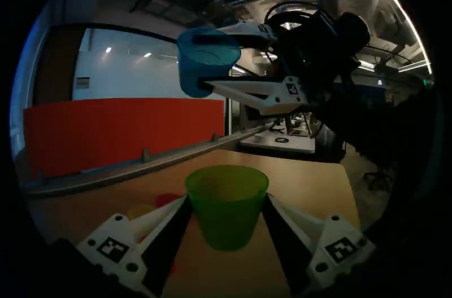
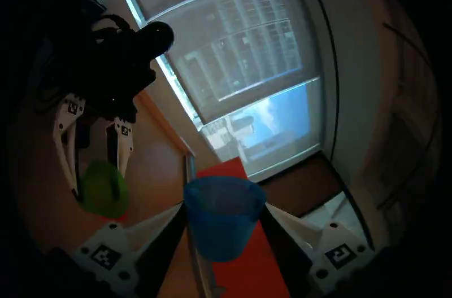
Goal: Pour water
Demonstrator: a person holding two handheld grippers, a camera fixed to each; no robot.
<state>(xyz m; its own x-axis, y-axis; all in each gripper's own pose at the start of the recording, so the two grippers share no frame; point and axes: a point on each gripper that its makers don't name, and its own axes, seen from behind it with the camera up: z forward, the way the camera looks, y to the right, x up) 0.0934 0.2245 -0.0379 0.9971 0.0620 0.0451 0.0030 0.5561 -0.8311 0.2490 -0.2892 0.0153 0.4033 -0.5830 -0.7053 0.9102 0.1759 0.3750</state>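
Pouring stance. The left gripper (image 1: 226,201) holds a green cup (image 1: 227,216) upright between its fingers, both pressing on the cup's sides, above a wooden tabletop (image 1: 305,185). The right gripper (image 1: 210,58) is higher up, its fingers closed on a blue cup (image 1: 204,64) that is tipped well over toward its side. The blue cup hangs above the green one and apart from it. Whether water is in either cup cannot be told. Small red (image 1: 165,198) and yellow (image 1: 139,210) things lie on the tabletop behind the left fingers.

Likely hazards: with the gap between the cups, a stream could miss the green mouth and wet the tabletop. A fast tilt would worsen this. Both cups taper, so a loose hold might let one slip.
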